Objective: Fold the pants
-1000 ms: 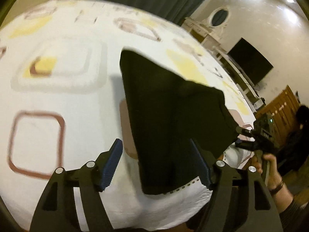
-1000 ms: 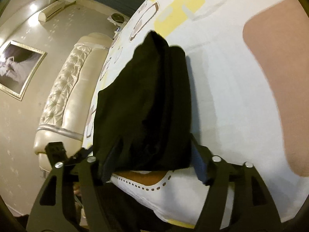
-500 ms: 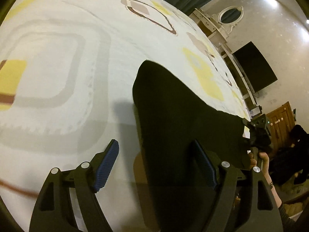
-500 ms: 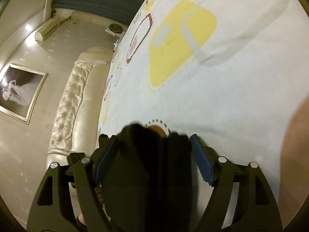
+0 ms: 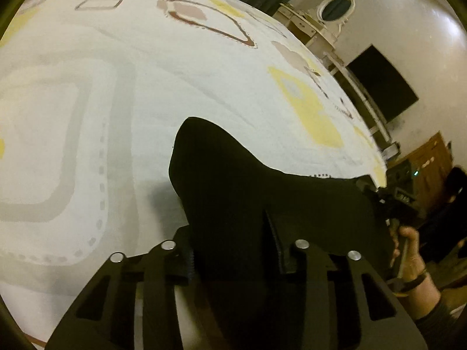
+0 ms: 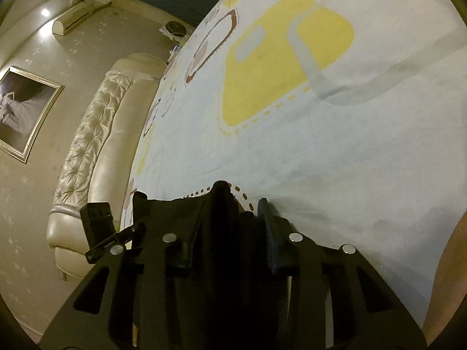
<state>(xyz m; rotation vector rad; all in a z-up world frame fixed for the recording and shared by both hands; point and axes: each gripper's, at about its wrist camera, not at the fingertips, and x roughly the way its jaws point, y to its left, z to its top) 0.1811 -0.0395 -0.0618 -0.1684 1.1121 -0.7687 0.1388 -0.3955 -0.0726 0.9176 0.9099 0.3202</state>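
While both sets of jaws are closing w/ black cloth between them, the pants [image 5: 248,198] lie on the bed [image 5: 116,102], near its edge. Left hand-held gripper [image 5: 233,250] is clamping onto one end of the pants; right hand-held gripper [image 6: 227,233] is clenching on a bunched fold at the other end. Bedcover is white w/ yellow & brown shapes. Headboard [image 6: 96,145] is well apart from the pants.
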